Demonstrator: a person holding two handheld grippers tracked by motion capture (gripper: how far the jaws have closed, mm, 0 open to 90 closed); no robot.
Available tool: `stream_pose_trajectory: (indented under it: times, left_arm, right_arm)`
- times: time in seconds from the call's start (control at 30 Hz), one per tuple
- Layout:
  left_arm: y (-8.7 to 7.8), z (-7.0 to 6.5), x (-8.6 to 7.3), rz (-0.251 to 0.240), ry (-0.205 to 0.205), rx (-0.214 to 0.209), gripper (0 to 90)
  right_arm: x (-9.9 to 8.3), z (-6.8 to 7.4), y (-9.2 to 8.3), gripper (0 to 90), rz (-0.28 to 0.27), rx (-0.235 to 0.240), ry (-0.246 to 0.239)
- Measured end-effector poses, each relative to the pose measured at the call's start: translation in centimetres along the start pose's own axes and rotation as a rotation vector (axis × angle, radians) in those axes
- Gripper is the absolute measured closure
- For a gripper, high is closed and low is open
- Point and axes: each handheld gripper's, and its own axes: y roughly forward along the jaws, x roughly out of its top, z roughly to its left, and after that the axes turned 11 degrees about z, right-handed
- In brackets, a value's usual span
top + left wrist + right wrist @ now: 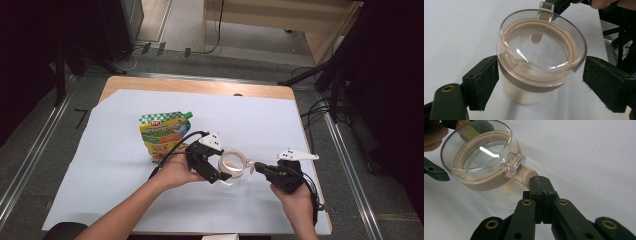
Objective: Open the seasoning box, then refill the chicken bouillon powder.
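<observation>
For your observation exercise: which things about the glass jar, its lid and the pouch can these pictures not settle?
- Jar base: cut off from sight by the lid, left gripper view.
- Lid tab's tip: hidden inside the right gripper, shut on it.
- Pouch lettering: too small, high view; its lower corner is behind the left gripper.

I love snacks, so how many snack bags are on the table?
1. A green and orange snack pouch lies on the white sheet, just beyond the left gripper.
</observation>
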Motion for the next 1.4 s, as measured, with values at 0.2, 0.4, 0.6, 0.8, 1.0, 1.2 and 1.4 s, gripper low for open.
stream_pose_trajectory:
  times: [0.2, 0.4, 0.6, 0.8, 1.0, 1.2, 1.4]
  left_arm:
    - [0.6, 0.2, 0.2, 0.007, 0.013, -0.005, 12.5]
    - [1.3, 0.2, 0.4, 0.009, 0.018, 0.000, 10.7]
    - [1.4, 0.3, 0.5, 0.010, 0.013, -0.005, 10.6]
    - [1.5, 0.3, 0.5, 0.005, 0.016, -0.006, 10.4]
    - [1.6, 0.4, 0.5, 0.016, -0.005, -0.014, 10.1]
    - [1.2, -0.3, 0.8, 0.018, 0.033, 0.047, 11.1]
    - [0.8, -0.4, 1.2, 0.016, 0.026, 0.046, 11.5]
  right_arm:
    - [0.0, 0.0, 0.2, 90.0, 0.009, -0.013, 0.001]
    - [0.0, 0.0, 0.3, 90.0, 0.009, -0.019, 0.002]
    - [0.0, 0.1, 0.3, 90.0, 0.008, -0.025, 0.001]
    - [0.0, 0.1, 0.3, 90.0, 0.008, -0.028, 0.001]
    - [0.0, 0.1, 0.4, 90.0, 0.013, -0.028, 0.005]
    - [0.0, 0.1, 0.3, 90.0, 0.013, -0.030, 0.006]
    - [-0.2, 0.2, 0.3, 90.0, 0.014, -0.031, 0.009]
